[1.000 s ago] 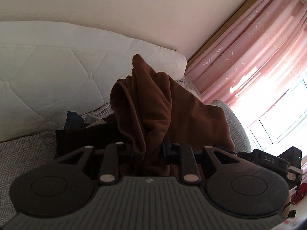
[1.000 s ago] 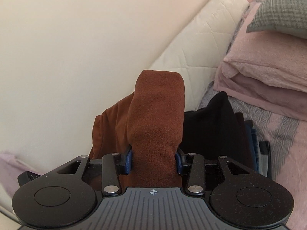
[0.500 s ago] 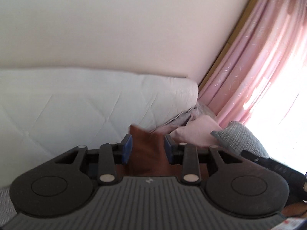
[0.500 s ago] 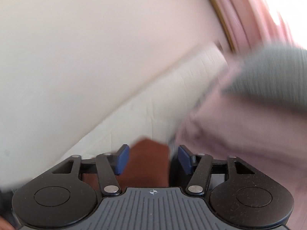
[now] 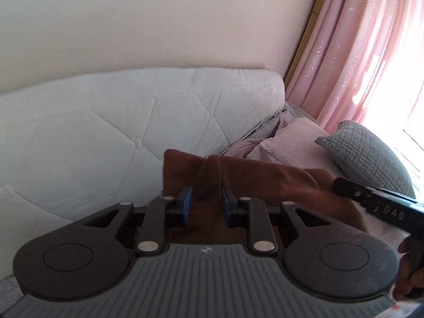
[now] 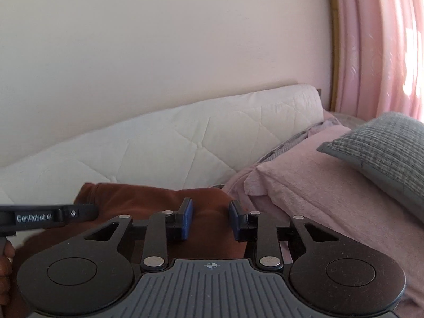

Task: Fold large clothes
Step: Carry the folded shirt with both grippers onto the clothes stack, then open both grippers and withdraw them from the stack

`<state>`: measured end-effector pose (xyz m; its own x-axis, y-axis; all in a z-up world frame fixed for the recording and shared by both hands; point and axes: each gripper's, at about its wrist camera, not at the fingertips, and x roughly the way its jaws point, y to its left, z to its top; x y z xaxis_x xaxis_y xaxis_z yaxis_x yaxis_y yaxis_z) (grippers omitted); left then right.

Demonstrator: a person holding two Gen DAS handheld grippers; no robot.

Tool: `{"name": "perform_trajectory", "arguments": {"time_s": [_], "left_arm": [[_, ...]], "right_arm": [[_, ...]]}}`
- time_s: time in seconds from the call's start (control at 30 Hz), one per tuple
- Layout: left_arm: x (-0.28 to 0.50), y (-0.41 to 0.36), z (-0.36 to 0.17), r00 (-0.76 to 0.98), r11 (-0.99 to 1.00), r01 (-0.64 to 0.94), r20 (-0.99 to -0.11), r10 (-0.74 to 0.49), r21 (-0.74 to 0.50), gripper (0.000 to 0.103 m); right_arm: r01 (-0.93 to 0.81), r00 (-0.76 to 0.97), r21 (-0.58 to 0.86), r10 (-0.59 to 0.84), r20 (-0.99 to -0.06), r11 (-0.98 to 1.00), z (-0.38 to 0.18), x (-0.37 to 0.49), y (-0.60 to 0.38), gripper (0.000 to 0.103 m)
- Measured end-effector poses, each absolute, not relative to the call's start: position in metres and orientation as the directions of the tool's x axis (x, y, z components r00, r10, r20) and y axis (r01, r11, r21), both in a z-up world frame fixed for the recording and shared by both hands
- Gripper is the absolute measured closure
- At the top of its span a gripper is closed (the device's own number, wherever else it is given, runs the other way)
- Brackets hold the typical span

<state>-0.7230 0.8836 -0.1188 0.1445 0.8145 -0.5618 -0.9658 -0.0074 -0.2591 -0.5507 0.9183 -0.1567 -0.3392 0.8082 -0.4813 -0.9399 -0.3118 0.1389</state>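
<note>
Brown garment (image 5: 265, 182), long axis sideways, parallel to headboard (image 5: 132, 137)

The brown garment (image 5: 265, 182) isn't bunched up high in front of the cameras anymore, it's down low and stretched sideways between the left gripper (image 5: 204, 201) and right gripper (image 6: 210, 216). Dark clothes pile drops out of view. Both sets of jaws are closing on the cloth.
</note>
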Motion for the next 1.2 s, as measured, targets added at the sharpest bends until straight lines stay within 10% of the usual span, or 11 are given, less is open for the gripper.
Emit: {"name": "perform_trajectory", "arguments": {"time_s": [0.5, 0.7, 1.2], "left_arm": [[-0.702, 0.749, -0.094, 0.04, -0.083, -0.985, -0.669, 0.742, -0.151, 0.07], [-0.688, 0.663, -0.046, -0.023, -0.115, -0.989, -0.672, 0.74, -0.093, 0.06], [-0.632, 0.467, -0.011, 0.0, -0.092, -0.992, -0.745, 0.667, -0.082, 0.05]], "right_arm": [[-0.934, -0.355, 0.179, 0.731, -0.584, -0.31, -0.153, -0.535, 0.777, 0.074], [-0.919, -0.393, 0.252, 0.751, -0.531, -0.303, -0.095, -0.509, 0.692, 0.034], [-0.876, -0.468, 0.264, 0.581, -0.667, -0.403, -0.056, -0.475, 0.486, 0.032]]}}
